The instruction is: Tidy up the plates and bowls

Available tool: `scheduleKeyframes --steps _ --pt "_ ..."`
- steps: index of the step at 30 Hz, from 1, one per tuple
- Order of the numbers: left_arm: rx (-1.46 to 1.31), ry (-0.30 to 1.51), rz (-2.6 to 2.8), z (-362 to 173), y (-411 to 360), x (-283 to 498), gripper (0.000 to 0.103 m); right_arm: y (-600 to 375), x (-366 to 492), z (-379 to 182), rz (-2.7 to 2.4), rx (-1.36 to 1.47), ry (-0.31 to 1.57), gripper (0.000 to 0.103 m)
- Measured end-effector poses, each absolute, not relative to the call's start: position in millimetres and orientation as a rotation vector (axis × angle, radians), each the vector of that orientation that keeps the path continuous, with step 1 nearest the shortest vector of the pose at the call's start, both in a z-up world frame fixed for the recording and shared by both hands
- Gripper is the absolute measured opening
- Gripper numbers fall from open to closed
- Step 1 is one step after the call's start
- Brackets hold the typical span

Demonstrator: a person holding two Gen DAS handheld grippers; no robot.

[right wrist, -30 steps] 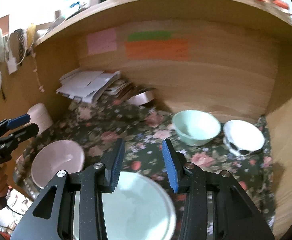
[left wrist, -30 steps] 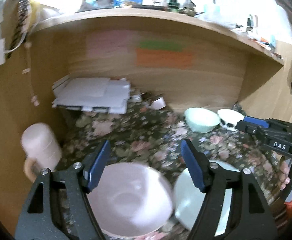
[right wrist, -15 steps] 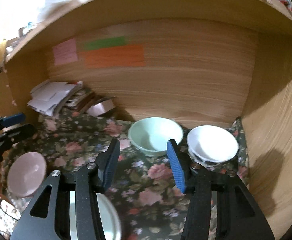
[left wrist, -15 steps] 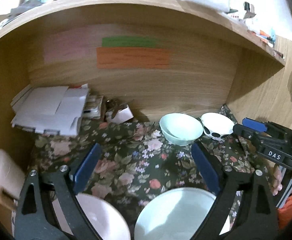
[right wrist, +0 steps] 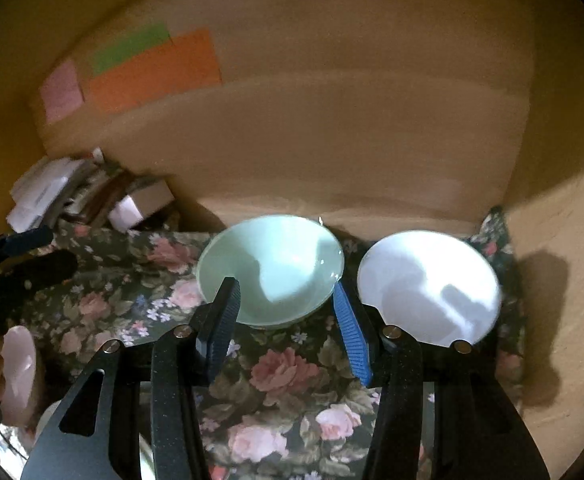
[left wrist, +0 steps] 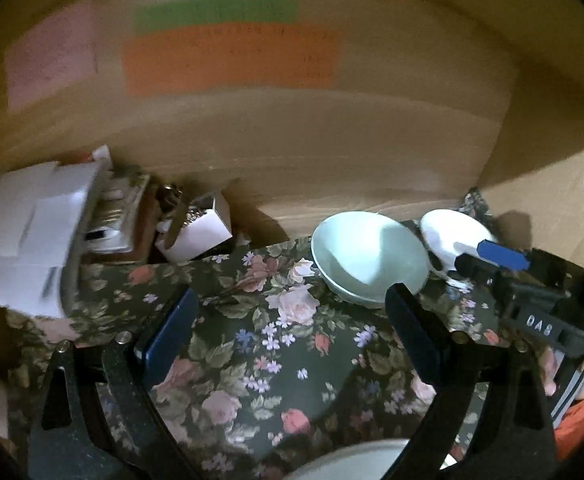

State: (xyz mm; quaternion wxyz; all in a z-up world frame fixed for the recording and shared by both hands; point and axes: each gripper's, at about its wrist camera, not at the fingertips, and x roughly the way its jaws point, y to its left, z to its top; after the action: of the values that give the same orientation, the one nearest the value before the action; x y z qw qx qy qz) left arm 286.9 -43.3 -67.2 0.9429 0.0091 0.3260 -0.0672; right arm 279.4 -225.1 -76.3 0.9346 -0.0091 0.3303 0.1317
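Observation:
A mint bowl point(right wrist: 276, 268) and a white bowl point(right wrist: 428, 288) stand side by side at the back of the shelf on the floral cloth point(right wrist: 284, 372). My right gripper point(right wrist: 285, 292) is open, its fingertips flanking the mint bowl's near side without pressing it. My left gripper point(left wrist: 292, 320) is wide open over bare cloth, short of the mint bowl point(left wrist: 368, 256) and the white bowl point(left wrist: 452, 232). The rim of a pale plate point(left wrist: 352, 456) shows at the bottom edge. A pink bowl point(right wrist: 16, 372) sits far left beside a hand.
A stack of papers point(left wrist: 28, 240) and a small white box point(left wrist: 200, 232) fill the back left corner. The wooden back wall point(left wrist: 332, 140) carries coloured notes. The shelf's side wall point(right wrist: 564, 280) rises close to the white bowl.
Both grippers have moved deeper into the shelf toward the two back bowls. The pink bowl and the plate have slid out of the left view. The left jaws have widened.

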Motion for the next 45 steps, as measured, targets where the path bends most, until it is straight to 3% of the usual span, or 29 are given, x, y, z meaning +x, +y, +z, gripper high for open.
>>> scheduleKeyframes --steps 4,11,26,33,37,42,45 --pt "0.059 0.702 -0.116 -80.5 -48.6 315.0 0.096 -229.6 301.8 -95.8 0.256 0.011 0.737 0.045" --pt "0.106 0.775 -0.102 -97.0 -52.6 353.2 0.096 -236.3 326.0 -121.9 0.243 0.065 0.821 0.034" --pt "0.091 0.83 -0.129 -118.6 -48.8 382.0 0.096 -221.0 347.8 -137.2 0.214 0.001 0.842 0.034" --pt "0.118 0.825 -0.12 -125.7 -53.0 381.3 0.096 -219.9 358.0 -141.7 0.291 -0.001 0.874 0.021" --pt "0.144 0.841 -0.123 -131.4 -56.9 381.1 0.095 -210.0 351.6 -140.5 0.343 -0.043 0.872 0.019" --pt "0.116 0.893 -0.135 -141.9 -56.7 383.9 0.089 -198.5 336.6 -139.0 0.415 -0.088 0.89 0.017" --pt "0.115 0.926 -0.147 -149.4 -55.7 381.9 0.081 -190.6 325.5 -141.3 0.439 -0.111 0.898 0.017"
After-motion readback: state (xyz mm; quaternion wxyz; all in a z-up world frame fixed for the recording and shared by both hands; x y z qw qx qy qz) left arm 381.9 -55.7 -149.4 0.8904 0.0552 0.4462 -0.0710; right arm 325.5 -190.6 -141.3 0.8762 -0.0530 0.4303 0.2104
